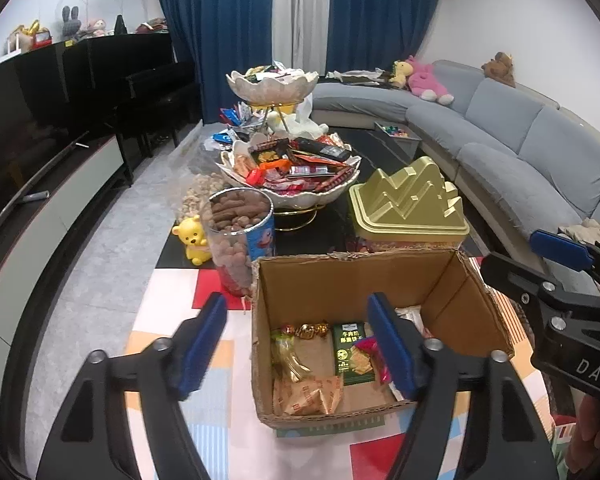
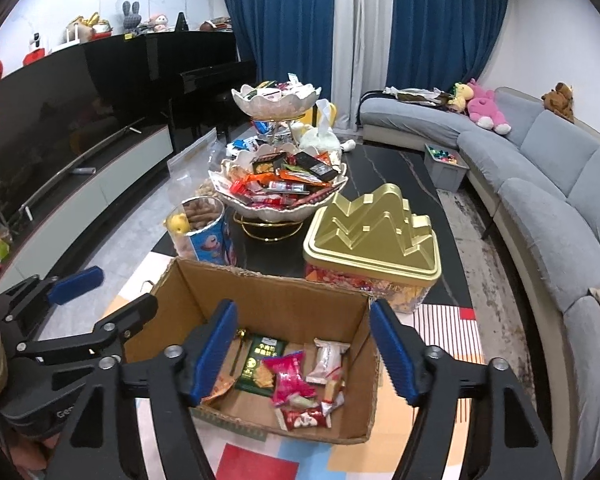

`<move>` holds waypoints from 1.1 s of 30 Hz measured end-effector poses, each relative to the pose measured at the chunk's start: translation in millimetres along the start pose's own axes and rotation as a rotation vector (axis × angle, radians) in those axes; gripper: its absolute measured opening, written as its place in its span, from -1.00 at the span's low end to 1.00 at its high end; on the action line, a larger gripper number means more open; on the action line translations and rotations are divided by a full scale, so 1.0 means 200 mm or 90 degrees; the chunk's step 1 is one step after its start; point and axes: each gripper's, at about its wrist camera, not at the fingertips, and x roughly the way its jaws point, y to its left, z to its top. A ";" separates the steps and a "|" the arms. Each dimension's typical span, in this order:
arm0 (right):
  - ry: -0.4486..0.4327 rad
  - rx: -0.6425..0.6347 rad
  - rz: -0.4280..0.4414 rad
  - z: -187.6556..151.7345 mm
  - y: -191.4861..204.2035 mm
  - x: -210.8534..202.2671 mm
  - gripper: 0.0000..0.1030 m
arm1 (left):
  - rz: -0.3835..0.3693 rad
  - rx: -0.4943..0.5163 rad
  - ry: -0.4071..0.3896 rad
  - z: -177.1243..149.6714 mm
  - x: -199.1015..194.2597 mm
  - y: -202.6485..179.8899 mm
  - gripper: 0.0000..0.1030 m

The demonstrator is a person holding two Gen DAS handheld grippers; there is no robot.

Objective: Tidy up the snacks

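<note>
Several wrapped snacks already lie on the floor of the open brown cardboard box (image 2: 260, 292): a dark green flat cracker packet (image 2: 257, 366), a bright pink crinkled wrapper (image 2: 290, 376), a white-and-silver sachet (image 2: 327, 360), a red-and-white packet (image 2: 304, 418) and some orange-gold bags on the left side (image 1: 308, 396). The left gripper (image 1: 300, 356) hangs over the box's left wall with its blue pads spread and nothing between them; the right gripper (image 2: 304, 354) hovers above the box's middle, likewise spread and empty. Far more seems left than done: the lower tier of the white scalloped two-tier bowl stand (image 2: 276, 208) is heaped with packets, the upper bowl (image 1: 272, 84) holds more, and loose wrappers lie on the dark tabletop behind it. The clear tub of brown nuts (image 1: 240, 236) and the gold mountain-shaped tin lid (image 2: 372, 236) stand just behind the box, untouched as far as can be judged.
</note>
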 end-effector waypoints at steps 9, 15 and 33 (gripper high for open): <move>-0.003 0.013 -0.005 -0.04 -0.04 -0.08 0.38 | 0.009 0.005 -0.008 -0.02 -0.09 -0.02 0.63; -0.009 0.019 -0.009 -0.07 -0.04 -0.16 0.38 | 0.007 0.009 -0.015 -0.04 -0.17 -0.04 0.63; -0.034 0.022 -0.021 -0.23 0.00 -0.40 0.38 | 0.018 -0.010 -0.016 -0.20 -0.43 -0.06 0.63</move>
